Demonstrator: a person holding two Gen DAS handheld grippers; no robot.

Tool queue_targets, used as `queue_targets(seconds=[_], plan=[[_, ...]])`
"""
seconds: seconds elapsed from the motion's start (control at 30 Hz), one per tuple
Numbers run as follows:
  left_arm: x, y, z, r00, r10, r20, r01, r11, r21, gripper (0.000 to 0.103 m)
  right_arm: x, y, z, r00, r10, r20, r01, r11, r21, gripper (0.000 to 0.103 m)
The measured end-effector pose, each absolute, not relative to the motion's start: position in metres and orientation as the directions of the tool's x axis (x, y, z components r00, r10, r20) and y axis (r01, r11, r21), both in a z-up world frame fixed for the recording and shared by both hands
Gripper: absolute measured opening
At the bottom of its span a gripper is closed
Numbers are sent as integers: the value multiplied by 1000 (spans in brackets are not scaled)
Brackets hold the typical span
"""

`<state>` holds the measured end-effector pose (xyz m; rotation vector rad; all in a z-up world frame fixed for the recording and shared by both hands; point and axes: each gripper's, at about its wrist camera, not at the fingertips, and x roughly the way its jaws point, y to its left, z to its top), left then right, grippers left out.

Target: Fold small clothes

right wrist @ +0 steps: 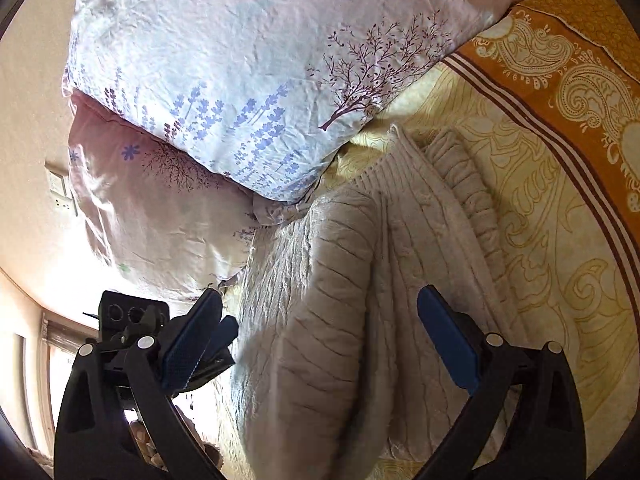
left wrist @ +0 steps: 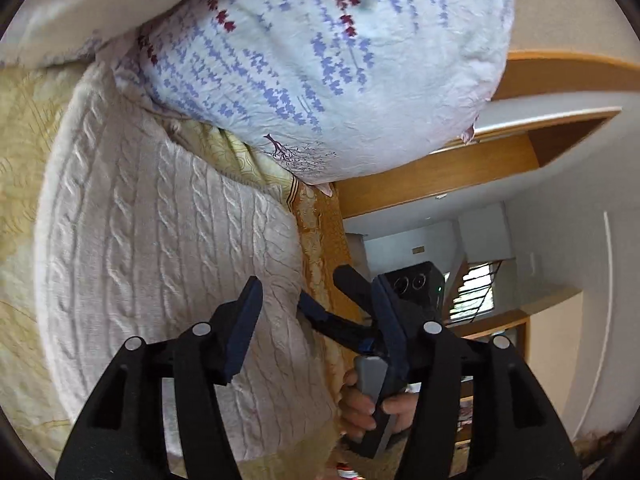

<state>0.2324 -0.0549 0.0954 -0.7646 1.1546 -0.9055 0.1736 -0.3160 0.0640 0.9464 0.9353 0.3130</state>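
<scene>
Your left hand-held gripper (left wrist: 316, 320) and right hand-held gripper (right wrist: 320, 328) both stand apart, empty. The sweater (right wrist: 340, 280) lies folded on the bed (right wrist: 540, 220), just below the pillow (right wrist: 240, 60). Next, pinch one sweater edge squarely, lift low, and keep layers aligned.
</scene>
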Motion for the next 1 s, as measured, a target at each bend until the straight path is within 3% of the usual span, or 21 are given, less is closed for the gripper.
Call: queue_targets(seconds=[0.13,0.33,0.43,0.77,1.0], plan=[[214,-27,115,248,-796,-552,297,605,-739,65,178,-310,59,556,566,-609,191,626,756,80],[187,8,112,339,-656,-674,276,754,-596,72,187,-297,59,517,550,-656,175,682,710,51],[178,14,104,339,-622,-706,255,783,-568,76,191,-288,59,488,527,-696,159,730,664,21],[176,2,104,360,-547,-756,306,835,-459,83,198,-288,135,671,362,-647,61,842,536,16],[171,-6,100,360,-518,-776,350,846,-402,83,200,-321,88,586,314,-747,230,820,524,16]])
